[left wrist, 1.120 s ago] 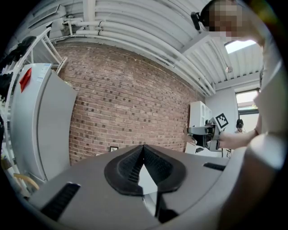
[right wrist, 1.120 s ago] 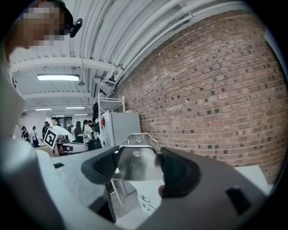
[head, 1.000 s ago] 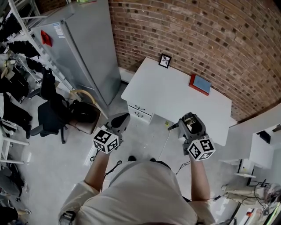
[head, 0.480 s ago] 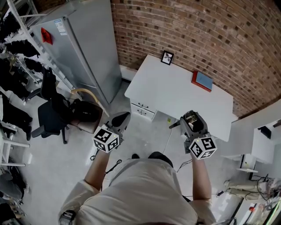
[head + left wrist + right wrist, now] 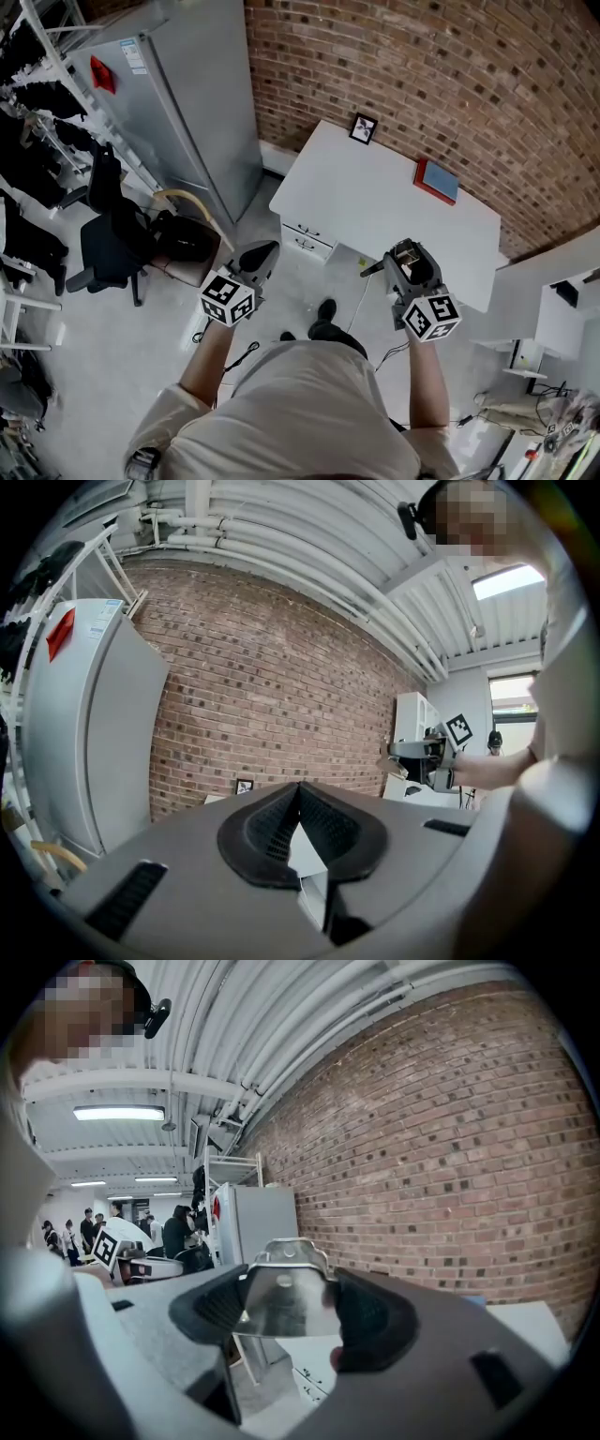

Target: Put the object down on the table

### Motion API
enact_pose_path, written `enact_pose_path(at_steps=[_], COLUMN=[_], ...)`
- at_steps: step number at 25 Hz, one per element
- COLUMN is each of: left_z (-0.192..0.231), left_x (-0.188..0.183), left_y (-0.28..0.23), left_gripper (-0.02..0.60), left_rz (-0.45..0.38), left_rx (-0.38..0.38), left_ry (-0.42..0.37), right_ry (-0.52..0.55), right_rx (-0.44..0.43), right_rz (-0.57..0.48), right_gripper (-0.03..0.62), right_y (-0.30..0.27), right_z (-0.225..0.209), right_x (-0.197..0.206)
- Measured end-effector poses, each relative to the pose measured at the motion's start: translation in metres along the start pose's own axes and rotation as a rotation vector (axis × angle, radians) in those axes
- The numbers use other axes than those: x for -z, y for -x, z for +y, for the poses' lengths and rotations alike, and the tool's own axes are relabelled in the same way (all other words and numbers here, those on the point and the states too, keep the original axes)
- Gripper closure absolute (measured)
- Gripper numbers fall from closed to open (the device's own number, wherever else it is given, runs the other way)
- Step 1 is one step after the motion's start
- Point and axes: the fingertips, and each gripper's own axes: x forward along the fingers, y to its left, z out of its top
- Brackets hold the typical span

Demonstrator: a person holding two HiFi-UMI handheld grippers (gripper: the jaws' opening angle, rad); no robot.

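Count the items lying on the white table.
2: a small picture frame at the far corner by the brick wall; a red-and-blue book further right. The right gripper covers part of the near edge; more may be hidden.

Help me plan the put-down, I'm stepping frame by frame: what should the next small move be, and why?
Probably carry the right gripper forward and down over the bare near part of the white table. Its jaws are shut on a shiny metal piece, held in the air well off the tabletop, so opening now would likely drop it.
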Motion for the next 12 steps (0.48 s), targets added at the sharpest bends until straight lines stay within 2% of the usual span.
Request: enact_pose_path(at_steps=[12], left_z=[0.036], left_x=[-0.014], left_y=[-0.068], left_gripper=[0.588], left_rz=[0.017], left_rx=[-0.054], left_ry=[0.013], right_ry=[-0.022], right_rx=[-0.069], right_rz=[0.037], right_gripper=[0.306], right_y=[-0.076], right_z=[-0.057], right_x=[-0.004])
